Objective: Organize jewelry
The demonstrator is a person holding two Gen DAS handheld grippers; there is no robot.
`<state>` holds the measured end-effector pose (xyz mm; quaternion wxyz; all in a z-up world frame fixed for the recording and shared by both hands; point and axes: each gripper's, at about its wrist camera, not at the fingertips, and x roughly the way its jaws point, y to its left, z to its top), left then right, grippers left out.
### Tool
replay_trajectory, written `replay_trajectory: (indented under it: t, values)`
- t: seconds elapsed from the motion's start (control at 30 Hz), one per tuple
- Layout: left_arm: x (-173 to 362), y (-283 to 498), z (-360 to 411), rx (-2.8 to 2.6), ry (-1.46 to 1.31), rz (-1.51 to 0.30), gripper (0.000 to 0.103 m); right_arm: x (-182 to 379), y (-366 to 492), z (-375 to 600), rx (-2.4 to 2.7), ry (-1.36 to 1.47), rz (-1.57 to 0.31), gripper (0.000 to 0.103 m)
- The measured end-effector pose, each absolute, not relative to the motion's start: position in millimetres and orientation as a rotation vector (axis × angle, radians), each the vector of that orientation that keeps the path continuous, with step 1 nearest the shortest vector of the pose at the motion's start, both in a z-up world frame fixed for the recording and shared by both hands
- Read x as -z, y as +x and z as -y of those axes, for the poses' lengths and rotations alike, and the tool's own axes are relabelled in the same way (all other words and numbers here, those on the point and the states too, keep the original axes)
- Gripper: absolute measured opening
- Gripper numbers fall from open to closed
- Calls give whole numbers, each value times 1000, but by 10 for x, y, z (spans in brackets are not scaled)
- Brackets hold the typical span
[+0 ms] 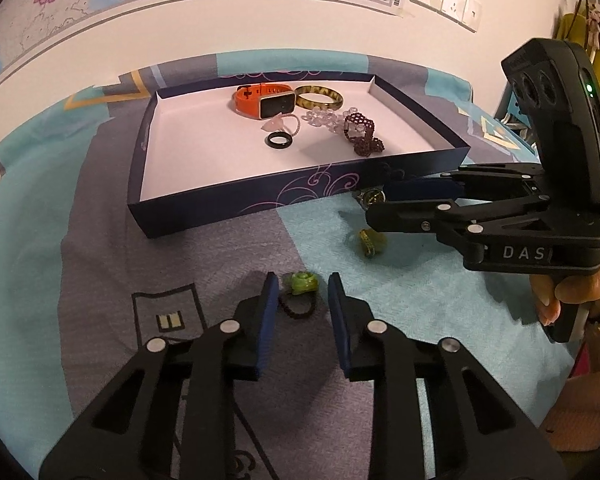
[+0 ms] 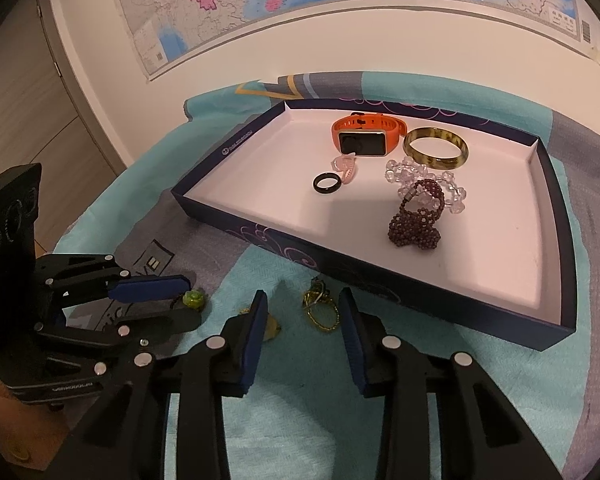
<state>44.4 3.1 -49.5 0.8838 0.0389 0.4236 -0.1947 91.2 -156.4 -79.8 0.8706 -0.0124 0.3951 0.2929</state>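
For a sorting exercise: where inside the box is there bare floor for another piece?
The shallow dark-blue box is bare along its near and left walls. The far middle is crowded: orange smartwatch, amber bangle, black ring, clear beads, maroon beads.

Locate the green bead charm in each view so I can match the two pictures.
Left wrist view: green bead charm lies low in the middle, on the cloth between the left gripper's open fingertips.
Right wrist view: the charm is low on the left, at the tip of that gripper.
Shared landmark: the orange watch in the dark blue tray.
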Motion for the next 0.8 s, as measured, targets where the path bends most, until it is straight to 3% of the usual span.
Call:
replay_trajectory:
  t: [0.43, 0.67, 0.8]
  values:
    - [501, 445, -18, 406, 84, -882, 23, 772, 896, 1662, -588, 3, -818, 33]
    - [504, 446, -24, 408, 79, -883, 23, 823, 882, 1648, -579, -34, -837, 4]
    - [504, 447, -26, 411, 75, -884, 24, 793, 809, 1713, -590, -40, -824, 1]
